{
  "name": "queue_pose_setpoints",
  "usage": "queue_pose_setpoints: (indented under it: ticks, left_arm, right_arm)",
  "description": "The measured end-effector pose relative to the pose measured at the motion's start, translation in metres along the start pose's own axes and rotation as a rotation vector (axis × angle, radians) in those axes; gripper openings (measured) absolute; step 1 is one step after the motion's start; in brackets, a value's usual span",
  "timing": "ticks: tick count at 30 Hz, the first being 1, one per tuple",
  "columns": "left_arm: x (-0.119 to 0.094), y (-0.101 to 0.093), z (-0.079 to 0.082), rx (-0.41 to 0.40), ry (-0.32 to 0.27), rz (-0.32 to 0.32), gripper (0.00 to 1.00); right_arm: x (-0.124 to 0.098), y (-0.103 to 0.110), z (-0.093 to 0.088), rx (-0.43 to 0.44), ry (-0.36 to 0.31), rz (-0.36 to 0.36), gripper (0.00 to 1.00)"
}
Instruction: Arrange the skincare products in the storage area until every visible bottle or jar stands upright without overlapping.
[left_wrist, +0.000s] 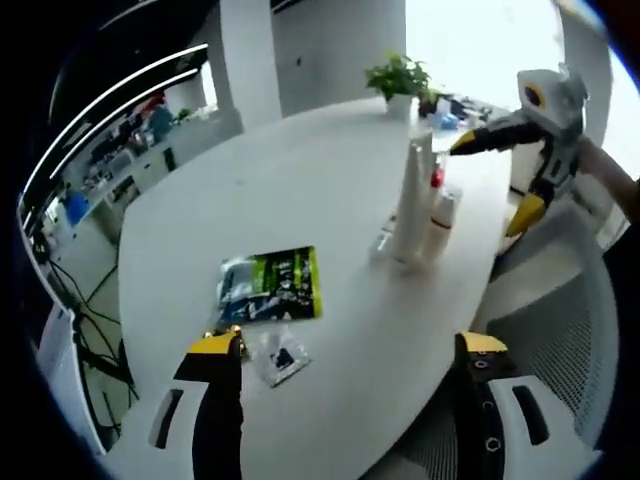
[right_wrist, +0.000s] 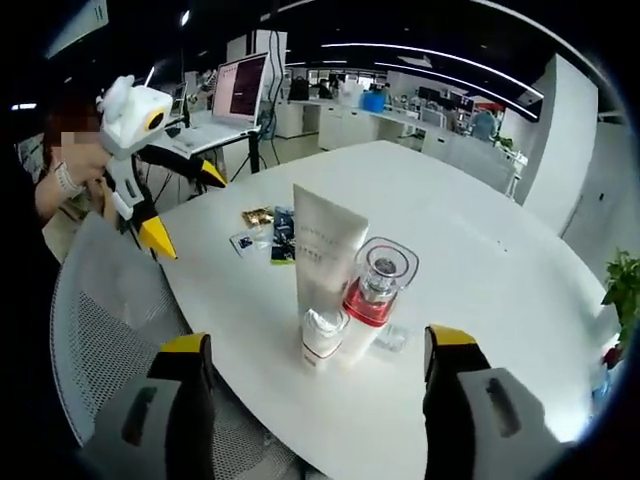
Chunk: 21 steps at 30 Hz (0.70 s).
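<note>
Left gripper (left_wrist: 345, 350): jaws spread wide, grasping nothing, above white oval table (left_wrist: 300, 180). Green sachet (left_wrist: 270, 285) and small clear packet (left_wrist: 280, 357) lie flat on table, just beyond jaws. Right gripper (right_wrist: 315, 355): jaws apart, nothing held. Between them, near table edge, upright cluster: tall white tube (right_wrist: 325, 240), red-collared clear-capped bottle (right_wrist: 375, 290), small white bottle (right_wrist: 322, 335), touching. Potted plant (left_wrist: 398, 80) at far edge.

A big white table (left_wrist: 300, 180) sits in an office. A green and black packet (left_wrist: 270, 285) lies flat on the table, with a small clear packet (left_wrist: 280, 357) just beside it. A green plant (left_wrist: 398, 77) stands at the table's far edge. An open laptop (right_wrist: 238, 92) sits past the table. A mesh chair (right_wrist: 110, 320) stands beside the table.
</note>
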<state>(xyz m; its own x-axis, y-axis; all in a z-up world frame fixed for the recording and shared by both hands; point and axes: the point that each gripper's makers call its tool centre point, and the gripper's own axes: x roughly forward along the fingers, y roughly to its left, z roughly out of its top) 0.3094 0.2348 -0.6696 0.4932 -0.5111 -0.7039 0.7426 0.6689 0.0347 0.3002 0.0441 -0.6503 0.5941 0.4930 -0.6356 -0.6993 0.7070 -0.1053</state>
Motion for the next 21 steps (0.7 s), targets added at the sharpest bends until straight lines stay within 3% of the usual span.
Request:
queue_pose_setpoints:
  ticks: [8, 21]
  left_arm:
    - [-0.004, -0.0032, -0.0004, 0.01, -0.011, -0.005, 0.95]
    - [-0.0086, -0.0057, -0.0006, -0.008, -0.014, -0.022, 0.97]
  right_arm:
    - [-0.001, -0.0024, 0.0019, -0.033, 0.009, 0.021, 0.92]
    - [-0.0016, -0.0082, 0.0022, -0.099, 0.031, 0.059, 0.96]
